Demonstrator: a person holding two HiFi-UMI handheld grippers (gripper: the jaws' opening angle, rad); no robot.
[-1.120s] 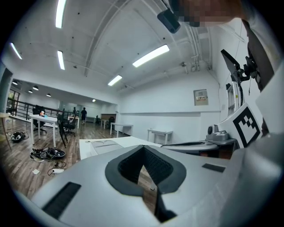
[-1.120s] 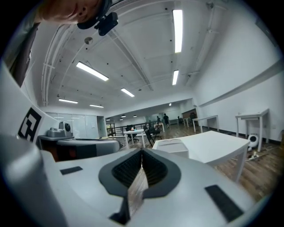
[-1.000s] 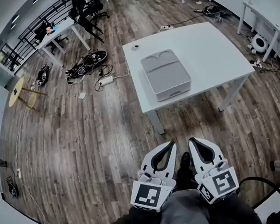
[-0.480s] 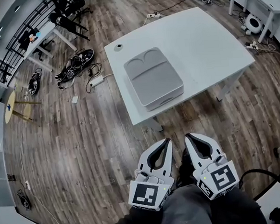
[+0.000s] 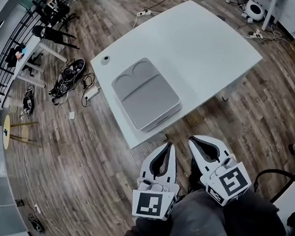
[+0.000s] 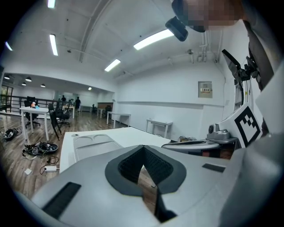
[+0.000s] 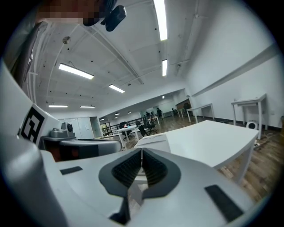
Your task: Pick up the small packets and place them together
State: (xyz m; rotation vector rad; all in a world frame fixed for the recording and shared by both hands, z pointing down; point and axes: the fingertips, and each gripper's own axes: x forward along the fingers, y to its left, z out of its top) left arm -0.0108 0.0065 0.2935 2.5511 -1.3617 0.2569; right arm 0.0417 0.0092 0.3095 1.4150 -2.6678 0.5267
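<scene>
We hold both grippers low, just short of the white table (image 5: 207, 39). The left gripper (image 5: 168, 145) has its jaws pressed together on nothing. The right gripper (image 5: 191, 139) matches it, tips meeting, empty. A grey box (image 5: 145, 94) sits near the table's front edge. We can't make out the packets.

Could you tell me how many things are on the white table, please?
2: a grey box near its front edge, a small round thing by the left corner.
</scene>
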